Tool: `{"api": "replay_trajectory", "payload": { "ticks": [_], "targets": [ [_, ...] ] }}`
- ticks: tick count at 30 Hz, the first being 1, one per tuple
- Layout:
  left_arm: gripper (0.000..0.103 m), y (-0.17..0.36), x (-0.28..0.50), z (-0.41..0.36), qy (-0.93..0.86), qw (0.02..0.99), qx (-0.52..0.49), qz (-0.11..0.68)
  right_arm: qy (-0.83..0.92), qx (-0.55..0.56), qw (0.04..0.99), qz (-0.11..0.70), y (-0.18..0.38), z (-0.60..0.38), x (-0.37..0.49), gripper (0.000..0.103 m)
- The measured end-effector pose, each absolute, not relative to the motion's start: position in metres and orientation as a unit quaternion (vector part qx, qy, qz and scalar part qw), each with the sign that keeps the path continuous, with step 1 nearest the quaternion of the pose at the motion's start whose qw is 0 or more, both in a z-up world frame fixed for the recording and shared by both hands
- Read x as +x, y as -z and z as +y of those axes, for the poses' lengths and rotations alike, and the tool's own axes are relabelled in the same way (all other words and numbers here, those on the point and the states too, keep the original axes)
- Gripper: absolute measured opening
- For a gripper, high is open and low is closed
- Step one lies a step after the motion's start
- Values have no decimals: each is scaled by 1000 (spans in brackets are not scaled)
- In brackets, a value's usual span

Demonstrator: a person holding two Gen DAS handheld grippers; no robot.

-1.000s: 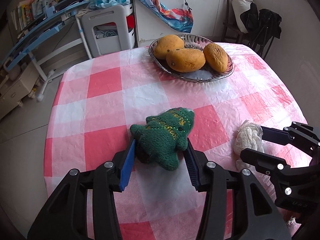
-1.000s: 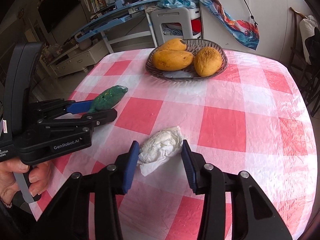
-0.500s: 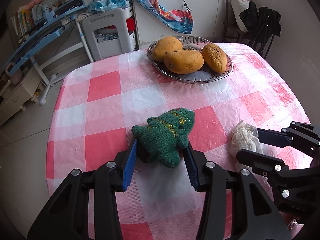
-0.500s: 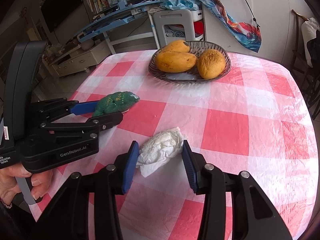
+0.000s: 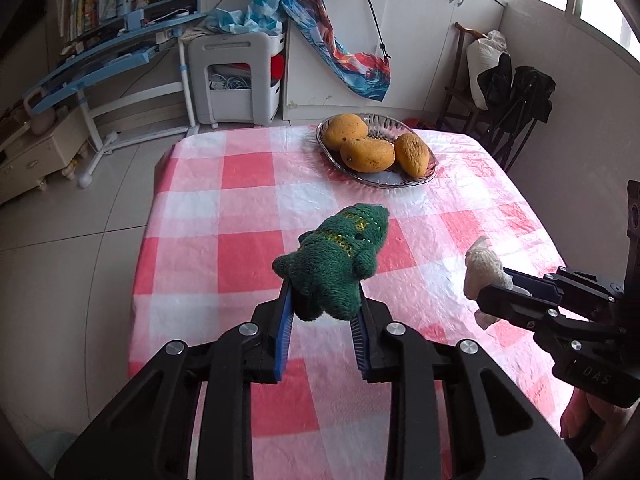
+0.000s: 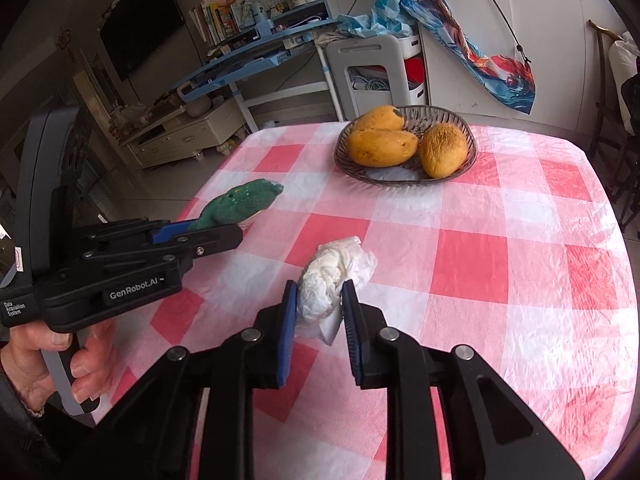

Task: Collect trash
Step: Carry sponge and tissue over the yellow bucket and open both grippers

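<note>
Now left tongs (image 5: 322, 312) pinch fuzzy green knit toy (image 5: 336, 256); right tongs (image 6: 318, 308) crumpled white tissue (image 6: 328, 276).

Bench cover (image 5: 248, 208): thin pink-and-white checked plastic sheet, crinkled, faintly glossy.
Green toy (image 5: 336, 264): knitted wool-like yarn, matt, fuzzy, with yellow stitching.
White wad (image 6: 328, 280): crumpled tissue paper, soft, matt.
Left tongs (image 5: 322, 320) and right tongs (image 6: 318, 312): matt black plastic arms, bright metal rivets, ribbed blue pads.
Fruit dish (image 6: 472, 148): ridged clear glass or plastic, which one is unclear.
Mangoes (image 6: 380, 146): dull orange skin, the right one rough.
</note>
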State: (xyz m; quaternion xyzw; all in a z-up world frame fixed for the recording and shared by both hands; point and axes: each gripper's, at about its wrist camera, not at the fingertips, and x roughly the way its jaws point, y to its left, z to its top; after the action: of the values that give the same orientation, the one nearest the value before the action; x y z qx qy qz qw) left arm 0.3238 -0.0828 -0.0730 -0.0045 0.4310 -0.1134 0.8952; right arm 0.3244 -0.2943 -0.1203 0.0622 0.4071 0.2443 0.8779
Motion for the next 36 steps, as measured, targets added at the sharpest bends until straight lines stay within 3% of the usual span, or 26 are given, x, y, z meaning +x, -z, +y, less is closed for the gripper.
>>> {"api": "replay_trajectory", "payload": {
  "ticks": [9,16,19,21,26,32,34,36],
  "targets": [
    [25,50,189,-59,93,905,-60,410,-309,70,868,381,94,-283,219,23],
    [25,73,112,-64,91,897,-69,427,-366,-13,815,448,122,-244,126,25],
    [25,72,96,-64,91,899,-65,423,-377,-78,790,478,137,-222,93,36],
    [25,71,89,-62,87,900,-68,422,-370,-105,791,476,142,-216,78,54],
    [25,75,67,-61,83,895,-72,432,-352,-54,833,423,118,-243,64,57],
    [28,97,38,-86,111,863,-32,492,-297,-10,906,301,63,-288,66,78],
    [32,110,28,-102,121,846,6,519,-276,-6,923,267,54,-299,66,83],
    [45,117,19,-115,122,839,47,528,-258,19,933,250,53,-311,70,86]
  ]
}}
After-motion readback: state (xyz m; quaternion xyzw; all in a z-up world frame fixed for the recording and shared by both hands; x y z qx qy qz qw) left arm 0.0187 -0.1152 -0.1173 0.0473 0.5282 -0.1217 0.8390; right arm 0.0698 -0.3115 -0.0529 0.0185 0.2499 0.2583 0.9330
